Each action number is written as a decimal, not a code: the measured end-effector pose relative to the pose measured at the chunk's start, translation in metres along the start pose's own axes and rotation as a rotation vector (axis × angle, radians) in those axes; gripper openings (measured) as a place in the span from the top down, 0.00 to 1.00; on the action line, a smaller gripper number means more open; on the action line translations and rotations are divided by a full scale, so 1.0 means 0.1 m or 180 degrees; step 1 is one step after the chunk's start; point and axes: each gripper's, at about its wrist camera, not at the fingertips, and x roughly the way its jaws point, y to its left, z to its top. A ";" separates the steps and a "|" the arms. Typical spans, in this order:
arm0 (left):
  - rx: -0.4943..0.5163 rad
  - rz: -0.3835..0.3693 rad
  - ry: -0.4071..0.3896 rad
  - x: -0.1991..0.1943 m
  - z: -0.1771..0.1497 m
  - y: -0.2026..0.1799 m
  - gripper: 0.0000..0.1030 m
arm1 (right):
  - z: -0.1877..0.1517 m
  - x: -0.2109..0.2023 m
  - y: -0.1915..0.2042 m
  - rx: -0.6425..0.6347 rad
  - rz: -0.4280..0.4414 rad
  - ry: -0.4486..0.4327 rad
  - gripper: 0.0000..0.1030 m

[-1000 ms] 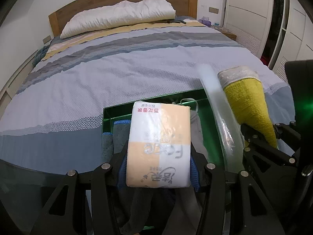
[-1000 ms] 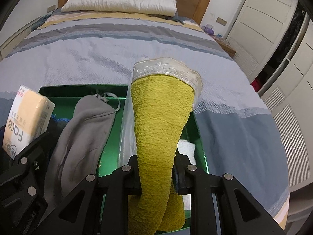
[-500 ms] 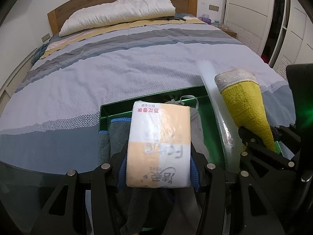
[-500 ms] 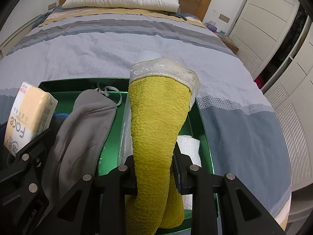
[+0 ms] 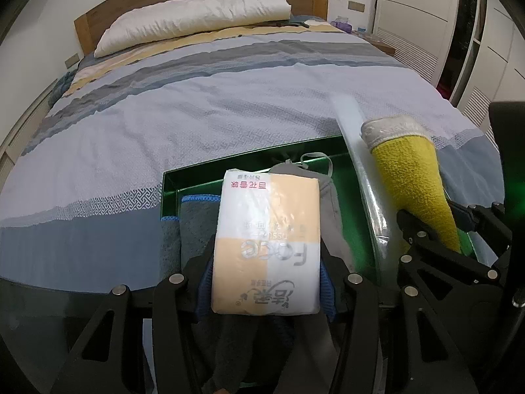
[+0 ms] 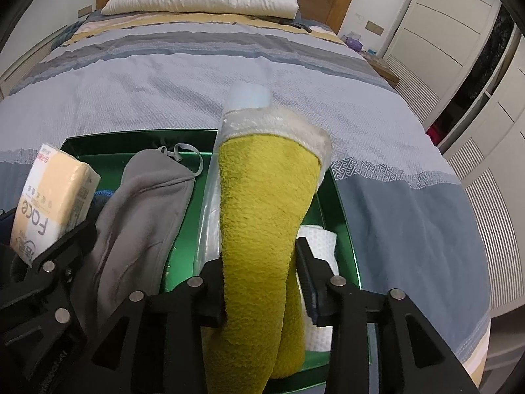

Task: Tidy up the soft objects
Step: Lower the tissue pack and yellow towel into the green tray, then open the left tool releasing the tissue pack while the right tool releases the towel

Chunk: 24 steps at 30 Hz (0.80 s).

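Observation:
My left gripper (image 5: 265, 259) is shut on a white and orange tissue pack (image 5: 265, 246), held above the left part of a green tray (image 5: 229, 164) on the bed. The right wrist view shows that pack (image 6: 49, 203) at its left edge. My right gripper (image 6: 259, 279) has its jaws opening around a yellow sock with a white cuff (image 6: 262, 213). The sock stands between the jaws over the tray's right part (image 6: 341, 203), with a slim gap at the right finger. The left wrist view shows the sock (image 5: 413, 180) at the right.
In the tray lie a grey drawstring pouch (image 6: 141, 216), a grey cloth with a blue edge (image 5: 193, 223), a long clear plastic pack (image 5: 361, 170) and a white towel (image 6: 318, 239). The striped bedspread (image 5: 197, 98) stretches beyond to a pillow (image 5: 197, 23). Wardrobe doors (image 6: 459, 32) stand at the right.
The right gripper's jaws have spread apart off the yellow sock, which stays between them. The left gripper still holds the tissue pack in the same place.

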 end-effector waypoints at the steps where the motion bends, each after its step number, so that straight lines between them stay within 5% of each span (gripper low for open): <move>1: 0.0015 0.0004 -0.0005 0.00 0.00 0.00 0.52 | 0.00 -0.01 0.00 0.0003 0.0003 -0.0010 0.63; 12: 0.0010 -0.0009 -0.0038 -0.03 0.03 -0.01 0.45 | 0.00 -0.06 -0.01 -0.0011 -0.0014 -0.0024 0.62; 24: -0.0015 -0.0009 -0.0079 -0.08 0.06 0.05 0.44 | -0.01 -0.15 -0.03 0.0004 -0.0041 -0.0057 0.46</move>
